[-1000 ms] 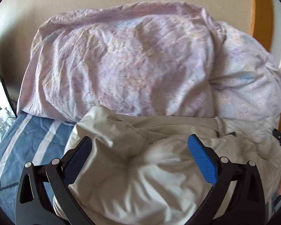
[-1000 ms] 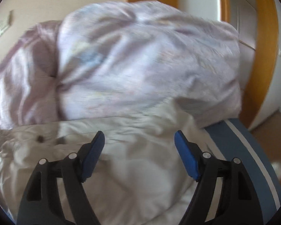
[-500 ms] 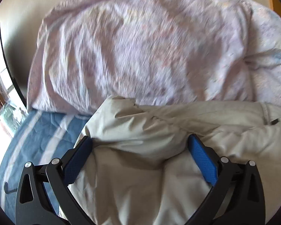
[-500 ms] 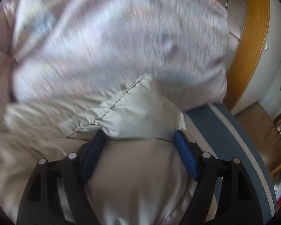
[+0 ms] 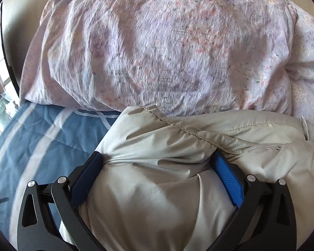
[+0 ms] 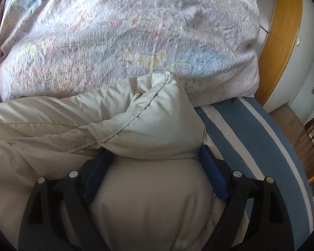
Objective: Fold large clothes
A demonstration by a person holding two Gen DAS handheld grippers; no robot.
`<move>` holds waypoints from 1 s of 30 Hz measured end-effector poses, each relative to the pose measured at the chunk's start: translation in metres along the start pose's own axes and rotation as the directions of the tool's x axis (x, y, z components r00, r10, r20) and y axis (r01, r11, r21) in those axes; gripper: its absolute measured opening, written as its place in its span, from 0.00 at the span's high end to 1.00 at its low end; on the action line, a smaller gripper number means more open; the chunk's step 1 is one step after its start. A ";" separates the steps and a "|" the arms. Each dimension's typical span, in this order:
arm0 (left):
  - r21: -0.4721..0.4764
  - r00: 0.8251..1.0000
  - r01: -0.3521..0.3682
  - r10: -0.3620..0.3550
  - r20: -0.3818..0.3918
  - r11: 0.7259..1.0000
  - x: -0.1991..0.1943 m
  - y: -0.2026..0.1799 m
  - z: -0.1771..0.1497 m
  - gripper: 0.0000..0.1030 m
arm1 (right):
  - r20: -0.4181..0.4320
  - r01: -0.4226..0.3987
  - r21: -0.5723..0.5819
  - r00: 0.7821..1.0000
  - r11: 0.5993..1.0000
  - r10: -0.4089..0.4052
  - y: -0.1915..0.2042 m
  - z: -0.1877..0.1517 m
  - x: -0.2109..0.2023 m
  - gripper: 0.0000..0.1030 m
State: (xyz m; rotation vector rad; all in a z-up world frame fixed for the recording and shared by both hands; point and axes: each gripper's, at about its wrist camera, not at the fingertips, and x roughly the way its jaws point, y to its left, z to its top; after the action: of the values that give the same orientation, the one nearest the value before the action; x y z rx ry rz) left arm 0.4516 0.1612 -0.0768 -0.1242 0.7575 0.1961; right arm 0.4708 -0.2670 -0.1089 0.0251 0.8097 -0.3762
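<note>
A puffy beige padded jacket lies on the bed against the pile of bedding. It also fills the lower part of the right wrist view. My left gripper is wide open, with a thick bulge of the jacket's left end between its blue pads. My right gripper is wide open too, with the jacket's right end bulging between its pads. The jacket's stitched edge folds over just ahead of both grippers. Neither gripper pinches the fabric.
A crumpled pale floral duvet is heaped right behind the jacket, also in the right wrist view. The blue-and-white striped sheet shows left; its right edge drops off beside a wooden frame.
Both grippers have pushed down and forward into the jacket. Its ends now bulge between the open fingers and the duvet looms closer. The jaws have stayed wide open.
</note>
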 end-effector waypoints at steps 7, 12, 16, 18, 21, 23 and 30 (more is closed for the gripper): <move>0.050 0.983 0.111 -0.117 0.144 0.993 -0.082 -0.026 -0.004 0.01 | 0.118 -0.280 -0.006 0.953 0.960 0.279 0.021 -0.005 -0.099 0.21; 0.156 0.994 0.052 -0.066 0.085 0.986 -0.068 -0.070 -0.017 0.01 | 0.105 -0.225 -0.158 0.964 0.962 0.243 0.082 -0.016 -0.111 0.21; 0.114 0.996 0.063 -0.070 0.058 0.991 -0.045 -0.063 -0.023 0.01 | 0.007 -0.197 -0.169 0.980 0.966 0.201 0.101 -0.025 -0.071 0.14; 0.085 0.995 0.088 -0.092 0.047 0.992 -0.039 -0.058 -0.022 0.01 | 0.002 -0.214 -0.145 0.976 0.966 0.216 0.100 -0.025 -0.062 0.12; 0.078 0.994 0.096 -0.100 0.047 0.992 -0.031 -0.059 -0.021 0.01 | 0.021 -0.205 -0.143 0.978 0.968 0.210 0.103 -0.028 -0.056 0.11; 0.084 0.995 0.084 -0.089 0.054 0.993 -0.028 -0.061 -0.023 0.01 | 0.043 -0.196 -0.139 0.978 0.971 0.203 0.106 -0.030 -0.053 0.10; 0.123 0.999 0.006 -0.011 0.035 0.992 -0.011 -0.080 -0.027 0.01 | 0.023 -0.172 -0.150 0.984 0.974 0.177 0.110 -0.028 -0.045 0.09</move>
State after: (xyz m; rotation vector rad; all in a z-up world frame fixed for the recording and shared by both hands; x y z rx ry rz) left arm 0.4435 0.0765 -0.0853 -0.0068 0.7319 0.1428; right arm 0.4594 -0.1454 -0.1096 -0.0479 0.7912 -0.1495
